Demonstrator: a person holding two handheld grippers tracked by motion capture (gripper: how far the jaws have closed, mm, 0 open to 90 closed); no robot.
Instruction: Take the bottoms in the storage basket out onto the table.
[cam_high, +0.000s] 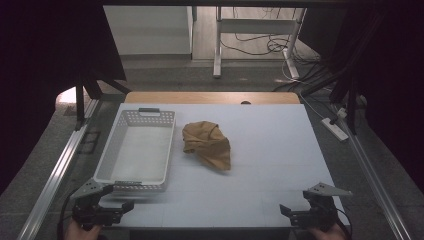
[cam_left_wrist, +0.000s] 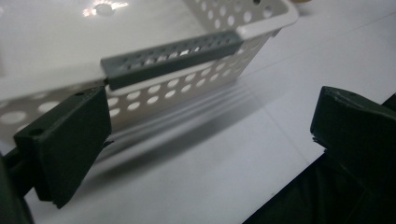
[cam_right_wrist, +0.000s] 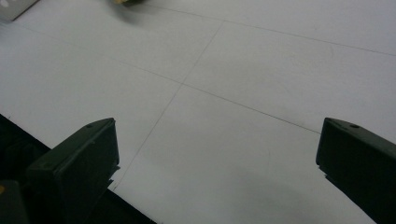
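— Crumpled mustard-yellow cloth (cam_high: 207, 144): where is it?
— On the white bench (cam_high: 270, 150), just beside the right of a white perforated plastic basket (cam_high: 136, 150), not touching it.
— And the tools?
— Left tool (cam_high: 114, 200) sits near the basket's near grey handle (cam_left_wrist: 173, 58), jaws apart, empty. Right tool (cam_high: 295, 211) is well apart from the basket, jaws apart, empty.
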